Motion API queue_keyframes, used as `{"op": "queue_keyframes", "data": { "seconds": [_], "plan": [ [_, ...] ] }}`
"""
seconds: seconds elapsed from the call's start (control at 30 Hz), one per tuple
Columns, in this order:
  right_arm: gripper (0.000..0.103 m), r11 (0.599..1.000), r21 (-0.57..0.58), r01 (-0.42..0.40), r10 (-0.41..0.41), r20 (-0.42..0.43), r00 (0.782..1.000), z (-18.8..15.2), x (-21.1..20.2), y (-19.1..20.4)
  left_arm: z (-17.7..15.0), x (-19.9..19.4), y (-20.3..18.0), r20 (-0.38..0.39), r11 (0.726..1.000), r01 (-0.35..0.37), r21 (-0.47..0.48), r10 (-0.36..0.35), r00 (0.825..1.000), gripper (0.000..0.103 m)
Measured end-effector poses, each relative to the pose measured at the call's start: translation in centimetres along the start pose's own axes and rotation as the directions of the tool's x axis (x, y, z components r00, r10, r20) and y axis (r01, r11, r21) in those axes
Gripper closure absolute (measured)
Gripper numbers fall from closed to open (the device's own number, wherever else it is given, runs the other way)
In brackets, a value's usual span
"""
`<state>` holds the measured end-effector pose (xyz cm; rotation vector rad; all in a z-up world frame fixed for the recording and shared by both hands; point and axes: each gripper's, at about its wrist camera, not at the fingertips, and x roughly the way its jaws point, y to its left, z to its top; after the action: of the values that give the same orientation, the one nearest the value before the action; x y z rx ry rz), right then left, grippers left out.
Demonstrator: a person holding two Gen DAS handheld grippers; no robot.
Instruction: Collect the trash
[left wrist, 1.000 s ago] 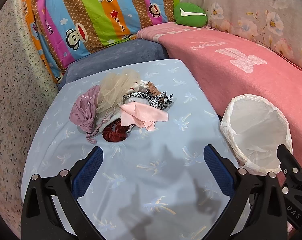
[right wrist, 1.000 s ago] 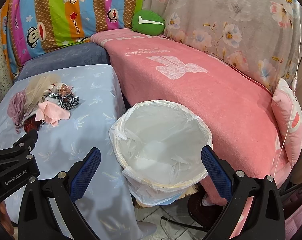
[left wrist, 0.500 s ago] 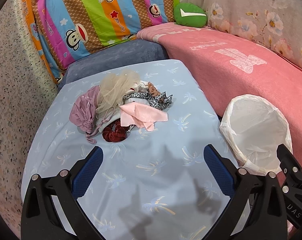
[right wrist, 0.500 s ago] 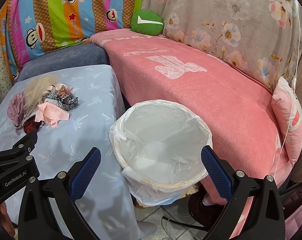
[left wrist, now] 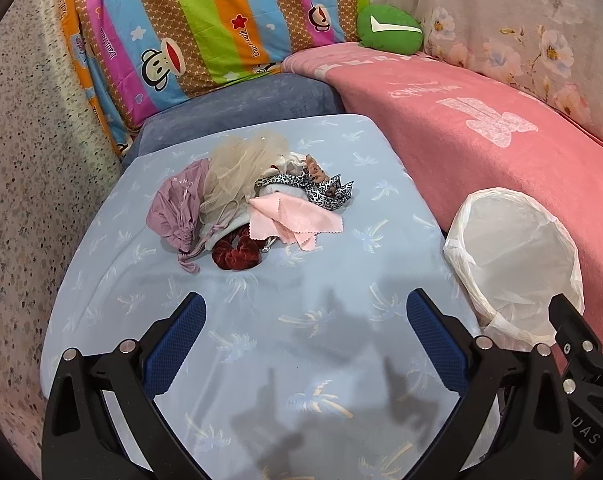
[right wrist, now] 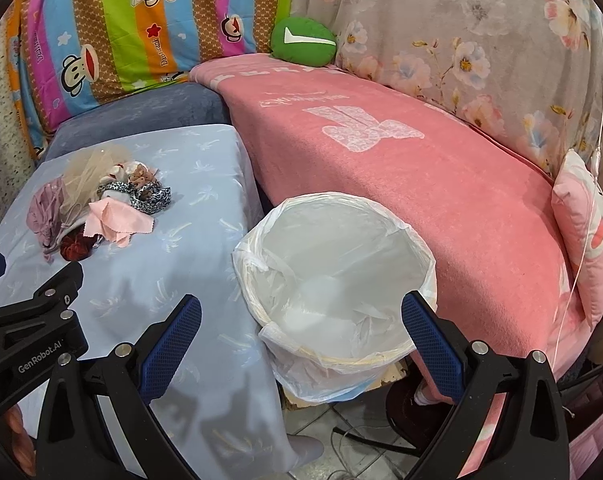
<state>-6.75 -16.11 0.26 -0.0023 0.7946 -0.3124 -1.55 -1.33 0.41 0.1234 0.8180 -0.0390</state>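
A pile of fabric scraps lies on the light blue table (left wrist: 301, 340): a pink cloth (left wrist: 291, 222), a dark red scrunchie (left wrist: 237, 254), a mauve pouch (left wrist: 179, 208), beige netting (left wrist: 241, 168) and a leopard-print band (left wrist: 321, 188). The same pile (right wrist: 97, 204) shows at the left of the right wrist view. My left gripper (left wrist: 305, 316) hangs open over the near table, short of the pile. A bin lined with a white bag (right wrist: 333, 276) stands beside the table, also visible as the bin (left wrist: 513, 256) in the left wrist view. My right gripper (right wrist: 301, 320) is open above its near rim, holding nothing.
A sofa under a pink blanket (right wrist: 401, 160) runs behind the bin, with a green cushion (right wrist: 303, 42), a striped monkey-print cover (left wrist: 189, 28) and a floral cover (right wrist: 481, 40). Cables (right wrist: 361, 440) lie on the tiled floor below the bin. A speckled wall (left wrist: 29, 160) bounds the left.
Nothing has visibly moved apart from a slight drift of the right wrist view; both grippers stay open.
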Motion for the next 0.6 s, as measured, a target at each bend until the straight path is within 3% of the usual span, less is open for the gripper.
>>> {"op": "queue_keyframes", "data": {
  "seconds": [0.6],
  "plan": [
    [0.006,1.000,0.007,-0.016,0.016,0.001,1.000,-0.09,-0.37,0.12,-0.41,-0.24,0.29,0.003,1.000,0.000,-0.004,0.000,1.000,0.007]
  ]
}}
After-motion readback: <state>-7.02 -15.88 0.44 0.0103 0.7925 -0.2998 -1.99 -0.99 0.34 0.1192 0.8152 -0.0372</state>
